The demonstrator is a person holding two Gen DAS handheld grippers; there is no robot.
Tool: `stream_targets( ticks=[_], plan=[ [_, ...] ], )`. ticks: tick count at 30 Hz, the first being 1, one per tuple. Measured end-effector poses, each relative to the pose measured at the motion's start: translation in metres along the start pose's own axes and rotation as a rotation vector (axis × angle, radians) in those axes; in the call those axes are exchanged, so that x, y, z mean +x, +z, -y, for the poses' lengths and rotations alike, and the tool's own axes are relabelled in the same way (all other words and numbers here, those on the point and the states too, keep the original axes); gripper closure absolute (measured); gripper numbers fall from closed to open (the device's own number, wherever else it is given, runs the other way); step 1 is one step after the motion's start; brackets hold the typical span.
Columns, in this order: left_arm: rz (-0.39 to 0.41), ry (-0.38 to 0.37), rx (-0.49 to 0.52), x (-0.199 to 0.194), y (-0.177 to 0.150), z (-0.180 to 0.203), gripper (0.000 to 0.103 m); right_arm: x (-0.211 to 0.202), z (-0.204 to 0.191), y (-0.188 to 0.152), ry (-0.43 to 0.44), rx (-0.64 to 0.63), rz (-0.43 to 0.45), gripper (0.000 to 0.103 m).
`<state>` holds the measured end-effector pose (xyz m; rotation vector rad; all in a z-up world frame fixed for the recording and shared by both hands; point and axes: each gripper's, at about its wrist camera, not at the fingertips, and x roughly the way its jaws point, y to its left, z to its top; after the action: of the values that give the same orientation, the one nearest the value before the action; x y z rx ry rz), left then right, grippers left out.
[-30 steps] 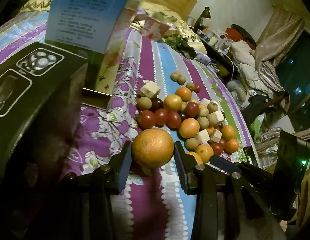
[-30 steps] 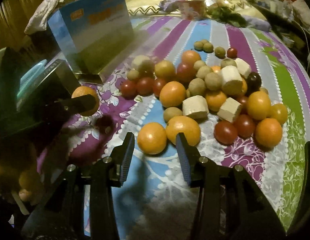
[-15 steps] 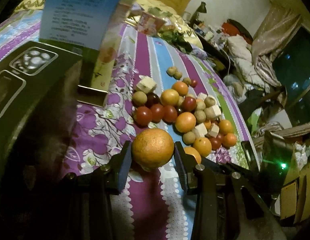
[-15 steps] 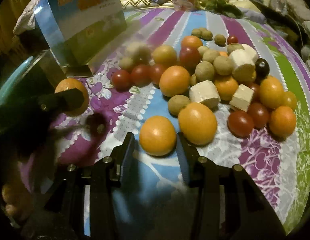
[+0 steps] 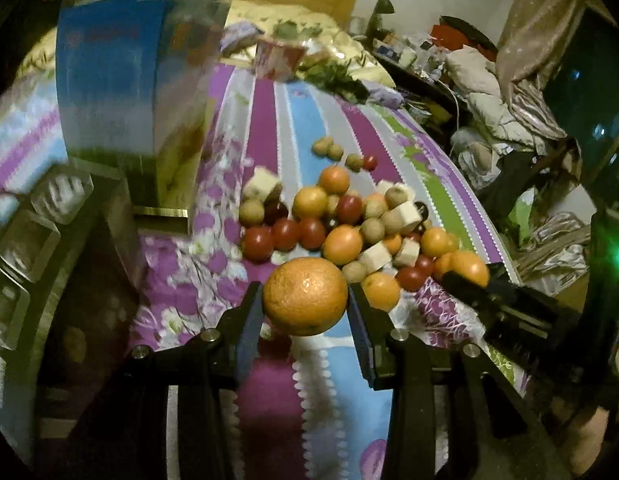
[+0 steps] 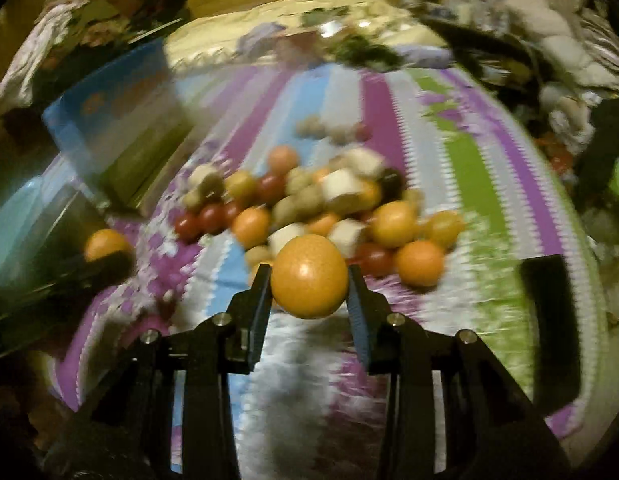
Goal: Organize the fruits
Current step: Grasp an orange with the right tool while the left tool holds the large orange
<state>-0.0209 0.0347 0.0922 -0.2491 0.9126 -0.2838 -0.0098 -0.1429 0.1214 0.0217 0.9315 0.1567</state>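
Left claw clamps a rough orange; right claw clamps a smooth orange.

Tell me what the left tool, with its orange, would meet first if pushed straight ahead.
Probably the fruit pile on the striped bedspread. The left tool holds the big orange, and a smaller orange fruit sits just beyond it, though depth is unclear.

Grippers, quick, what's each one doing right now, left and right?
Left tool: closed on a large, rough-skinned round orange.
Right tool: closed on a smooth, glossy round orange fruit.
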Motion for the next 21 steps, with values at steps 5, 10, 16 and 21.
stream_targets(
  ticks=[5, 10, 16, 21],
  plan=[
    [0.041, 0.004, -0.002, -0.029, 0.017, 0.014, 0.060, -0.027, 0.000, 0.018, -0.008, 0.031, 0.058, 0.066],
    [0.083, 0.029, -0.009, -0.062, 0.032, 0.016, 0.060, -0.043, -0.012, 0.032, -0.004, 0.005, 0.091, 0.066],
    [0.135, 0.097, -0.061, -0.104, 0.047, -0.014, 0.060, -0.062, -0.030, 0.044, 0.022, -0.025, 0.121, 0.066],
    [0.163, 0.165, -0.120, -0.142, 0.059, -0.049, 0.060, -0.073, -0.063, 0.061, 0.059, -0.057, 0.142, 0.066]
  ],
)
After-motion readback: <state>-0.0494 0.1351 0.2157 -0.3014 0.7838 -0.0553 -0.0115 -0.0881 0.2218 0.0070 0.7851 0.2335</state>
